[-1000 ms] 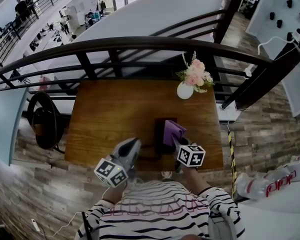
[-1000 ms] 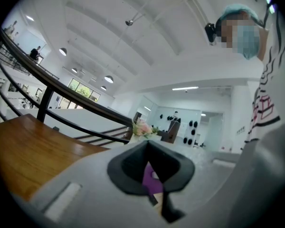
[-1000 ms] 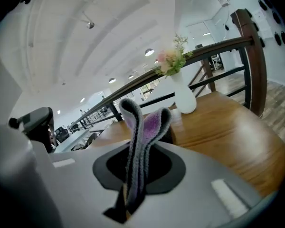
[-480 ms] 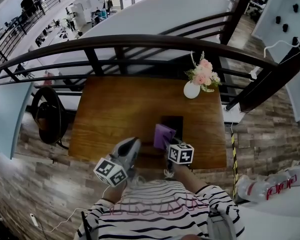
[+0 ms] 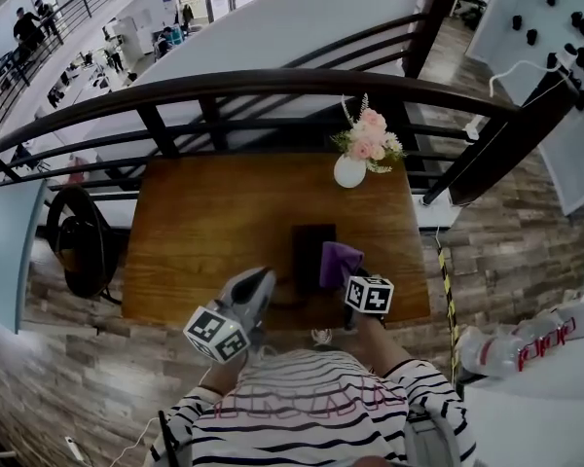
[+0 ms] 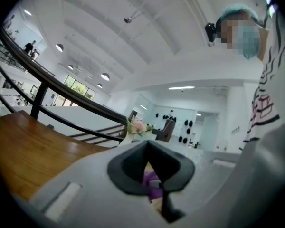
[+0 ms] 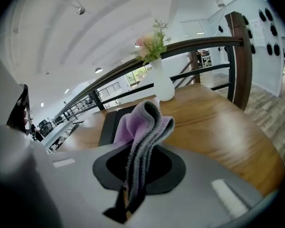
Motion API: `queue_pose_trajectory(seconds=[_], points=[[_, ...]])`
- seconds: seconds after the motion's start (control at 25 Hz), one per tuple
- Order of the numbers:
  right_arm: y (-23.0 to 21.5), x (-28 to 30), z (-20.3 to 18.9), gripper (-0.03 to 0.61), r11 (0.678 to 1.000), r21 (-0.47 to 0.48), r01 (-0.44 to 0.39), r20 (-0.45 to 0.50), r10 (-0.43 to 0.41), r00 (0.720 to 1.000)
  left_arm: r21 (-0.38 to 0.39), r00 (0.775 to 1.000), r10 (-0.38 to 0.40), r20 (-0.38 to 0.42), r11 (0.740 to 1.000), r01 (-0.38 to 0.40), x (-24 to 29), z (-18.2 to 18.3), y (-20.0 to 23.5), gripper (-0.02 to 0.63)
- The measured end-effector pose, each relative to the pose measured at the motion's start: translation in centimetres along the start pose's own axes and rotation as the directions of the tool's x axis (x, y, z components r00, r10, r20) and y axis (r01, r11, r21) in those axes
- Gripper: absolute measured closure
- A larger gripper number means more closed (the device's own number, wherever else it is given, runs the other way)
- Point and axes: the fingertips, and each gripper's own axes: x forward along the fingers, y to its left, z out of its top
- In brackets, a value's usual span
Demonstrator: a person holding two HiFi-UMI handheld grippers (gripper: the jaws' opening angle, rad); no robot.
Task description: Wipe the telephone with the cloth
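Left gripper [image 5: 263,280] sat at the near edge of the table [image 5: 204,222], jaws together, nothing clamped. Telephone [image 5: 310,246] lay flat near the table's front, right of centre. Right gripper [image 5: 351,276] was closed on the purple cloth [image 5: 339,260], bunched over the telephone's right edge. Flower vase [image 5: 350,170] stood behind.

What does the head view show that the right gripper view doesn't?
Only the head view: the person's striped shirt and the left gripper. Only the right gripper view: the white ceiling, and the fingers of the right gripper pinching the folded purple cloth up close. Both: that cloth, the flat black telephone, the white vase of pink flowers and the brown wooden table.
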Motion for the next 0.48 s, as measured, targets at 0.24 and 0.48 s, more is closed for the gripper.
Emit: queue_pose_trajectory(seconds=[0.24, 0.48], points=[[-2.9, -1.5, 0.4, 0.541, 0.998, 0.021, 0.056, 0.015, -0.056, 0.998, -0.003, 0.999, -0.039, -0.01, 0.999, 0.039, 1.5, -0.7, -0.7, 0.612], [-0.8, -2.5, 1.4, 0.541, 0.999, 0.044, 0.008, 0.065, -0.011, 0.998, -0.005, 1.0, -0.026, -0.01, 1.0, 0.026, 0.7, -0.6, -0.1, 0.613]])
